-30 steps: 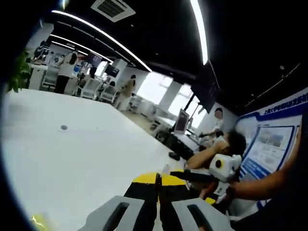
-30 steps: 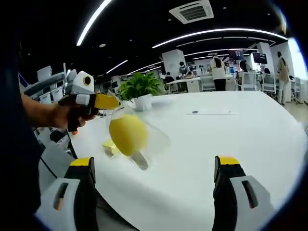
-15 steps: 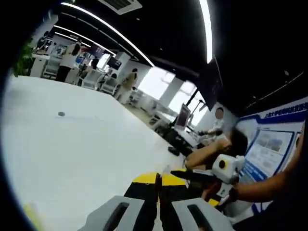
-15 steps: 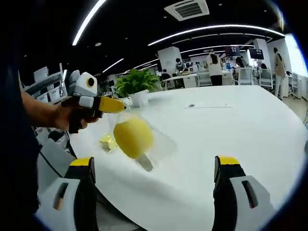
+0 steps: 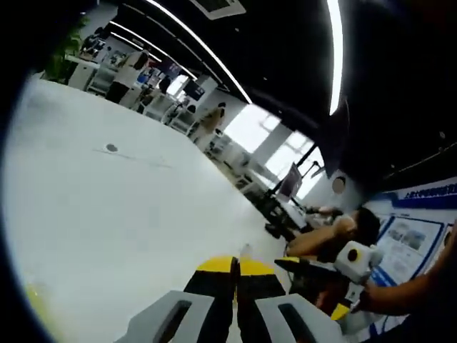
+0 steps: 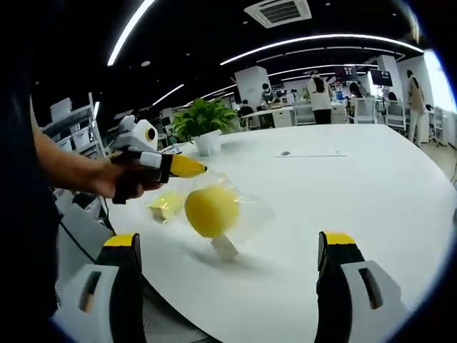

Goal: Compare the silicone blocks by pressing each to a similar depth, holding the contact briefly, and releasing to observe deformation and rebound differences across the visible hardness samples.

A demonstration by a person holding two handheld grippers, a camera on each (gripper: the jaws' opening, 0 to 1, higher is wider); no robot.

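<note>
Lifting a clear bag (image 6: 239, 211) at centre frame, the left gripper (image 6: 187, 167) pinches its top edge, so the yellow block (image 6: 211, 211) inside hangs above the white table (image 6: 357, 193). The right gripper (image 6: 228, 275) stays spread wide at the bottom, probably ready to press.

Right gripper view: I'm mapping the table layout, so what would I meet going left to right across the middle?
Person's hand → left hand-held gripper → round yellow silicone piece in clear plastic wrap → bare white table.

bagged ball (image 6: 212, 210) above the table (image 6: 371, 200), plant (image 6: 203, 120) behind, left gripper (image 6: 187, 167) beside.
</note>
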